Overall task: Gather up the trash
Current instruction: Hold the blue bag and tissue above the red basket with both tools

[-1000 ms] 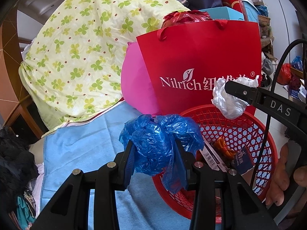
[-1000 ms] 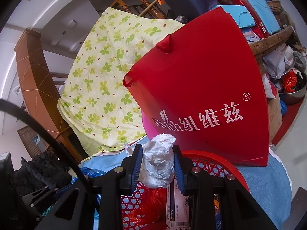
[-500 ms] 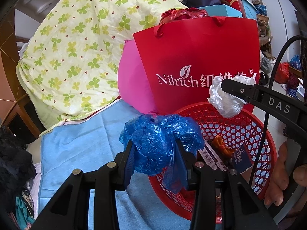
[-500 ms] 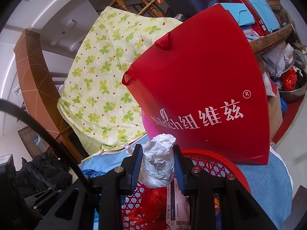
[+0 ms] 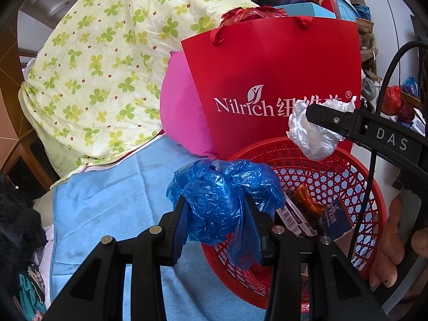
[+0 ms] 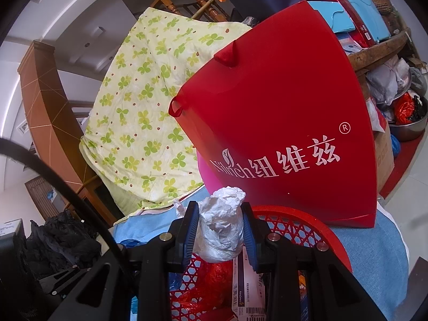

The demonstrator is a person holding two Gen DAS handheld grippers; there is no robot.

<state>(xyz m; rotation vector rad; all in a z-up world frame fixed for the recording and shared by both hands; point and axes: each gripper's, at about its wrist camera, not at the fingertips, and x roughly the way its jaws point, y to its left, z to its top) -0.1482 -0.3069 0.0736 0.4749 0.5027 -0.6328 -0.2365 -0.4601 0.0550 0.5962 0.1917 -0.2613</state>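
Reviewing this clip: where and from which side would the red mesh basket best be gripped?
Grip the red mesh basket by its thin raised rim, coming from above at the near edge with one jaw inside and one outside. The far side looks blocked by the red paper bag, and trash fills the middle.

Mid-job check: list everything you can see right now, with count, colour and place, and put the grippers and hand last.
basket: one, red mesh, on the blue cloth, holding boxes and wrappers
blue plastic bag: one, crumpled, at the basket's near rim
white plastic bag: one, crumpled, above the basket
paper bag: one, red with white lettering, behind the basket
cushion: one, pink, behind the paper bag
quilt: one, yellow with green clovers, far left
cloth: one, light blue, under the basket
left gripper: black, shut on the blue plastic bag
right gripper: black, shut on the white plastic bag
hand: one, right edge
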